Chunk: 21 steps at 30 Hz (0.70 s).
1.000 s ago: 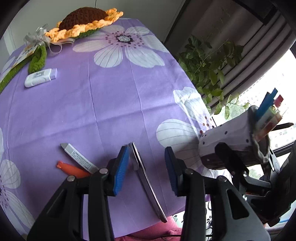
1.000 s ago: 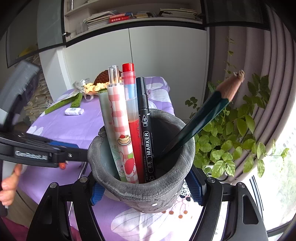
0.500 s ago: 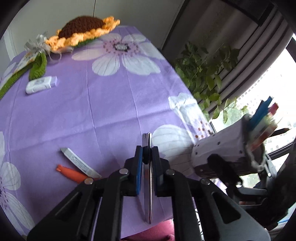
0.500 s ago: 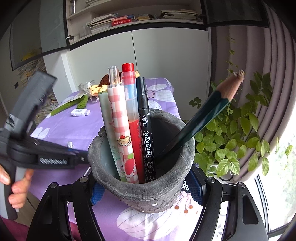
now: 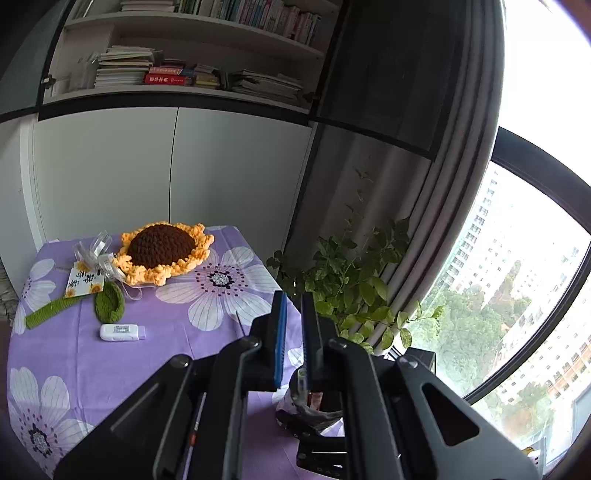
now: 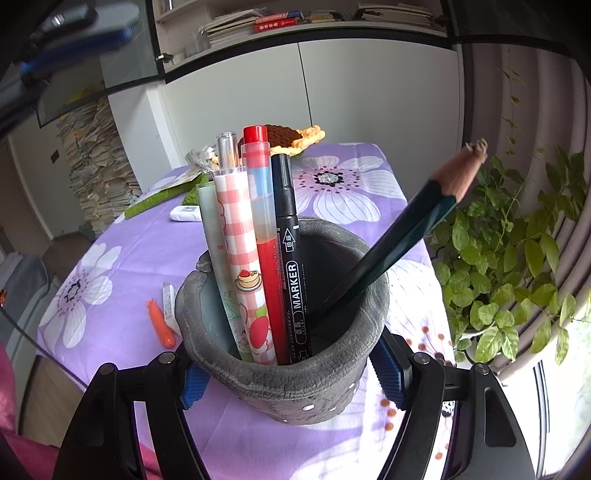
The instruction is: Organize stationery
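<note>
My right gripper (image 6: 291,380) is shut on a grey pen pot (image 6: 280,373), its blue pads pressed on both sides. In the pot stand a checked pen (image 6: 240,258), a red pen (image 6: 264,240), a black marker (image 6: 291,266) and a dark green pencil (image 6: 399,240). My left gripper (image 5: 293,325) is shut and held high over the table, just above the pot (image 5: 314,406). The thin metal strip it gripped shows only as a dark sliver along the right pad. From the right wrist, the left gripper (image 6: 74,29) is a blur at top left.
On the purple flowered cloth (image 5: 166,350) lie a white eraser-like case (image 5: 122,332), an orange piece (image 6: 160,325) and a white-grey stick (image 6: 168,299). A crochet sunflower (image 5: 162,251) sits at the far end. A leafy plant (image 5: 351,288) stands off the table's right edge.
The left jaws shut on the thin metal strip lying on the cloth. The gripper then rose and tipped up, so cupboards and shelves fill its view. The right gripper kept hold of the pot.
</note>
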Motion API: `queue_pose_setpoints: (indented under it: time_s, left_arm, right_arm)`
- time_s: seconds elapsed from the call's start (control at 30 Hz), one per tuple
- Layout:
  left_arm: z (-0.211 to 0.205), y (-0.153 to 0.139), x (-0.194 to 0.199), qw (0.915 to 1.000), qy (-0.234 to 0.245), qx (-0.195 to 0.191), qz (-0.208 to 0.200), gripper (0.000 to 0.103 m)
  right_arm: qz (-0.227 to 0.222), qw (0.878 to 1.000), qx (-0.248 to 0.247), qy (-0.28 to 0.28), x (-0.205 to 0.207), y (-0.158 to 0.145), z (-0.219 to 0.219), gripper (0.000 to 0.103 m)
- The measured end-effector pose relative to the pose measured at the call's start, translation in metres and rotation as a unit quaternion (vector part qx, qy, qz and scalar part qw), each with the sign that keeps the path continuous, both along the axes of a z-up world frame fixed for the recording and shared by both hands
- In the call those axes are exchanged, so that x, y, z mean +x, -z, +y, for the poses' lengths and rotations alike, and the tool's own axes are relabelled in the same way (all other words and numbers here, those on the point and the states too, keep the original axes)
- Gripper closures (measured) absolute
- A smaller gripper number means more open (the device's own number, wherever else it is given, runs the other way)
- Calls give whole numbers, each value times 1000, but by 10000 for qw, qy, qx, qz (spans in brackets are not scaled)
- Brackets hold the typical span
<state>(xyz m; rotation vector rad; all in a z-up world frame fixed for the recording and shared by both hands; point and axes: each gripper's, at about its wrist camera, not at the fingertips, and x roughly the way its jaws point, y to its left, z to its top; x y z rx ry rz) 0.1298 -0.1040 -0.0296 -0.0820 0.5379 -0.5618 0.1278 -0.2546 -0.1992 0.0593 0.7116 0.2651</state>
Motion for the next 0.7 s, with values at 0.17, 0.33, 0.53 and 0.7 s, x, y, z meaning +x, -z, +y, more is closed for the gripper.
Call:
queue_pose_setpoints:
  time_s: [0.17, 0.33, 0.53, 0.7]
  left_arm:
    - [-2, 30, 18, 9991, 24, 300, 287, 94]
    - [-12, 85, 73, 9896, 81, 327, 1402, 50]
    - [-51, 142, 114, 9713, 10, 894, 2205, 51]
    - [-74, 170, 120, 9596, -179, 1507, 2369, 63]
  right_arm:
    - [-82, 9999, -128, 72, -1, -3, 1, 28]
    - [-59, 9993, -173, 322, -11, -5, -15, 28]
    - [-127, 9985, -118, 527, -26, -10, -30, 28]
    - [-144, 9981, -88, 591, -26, -11, -36, 28]
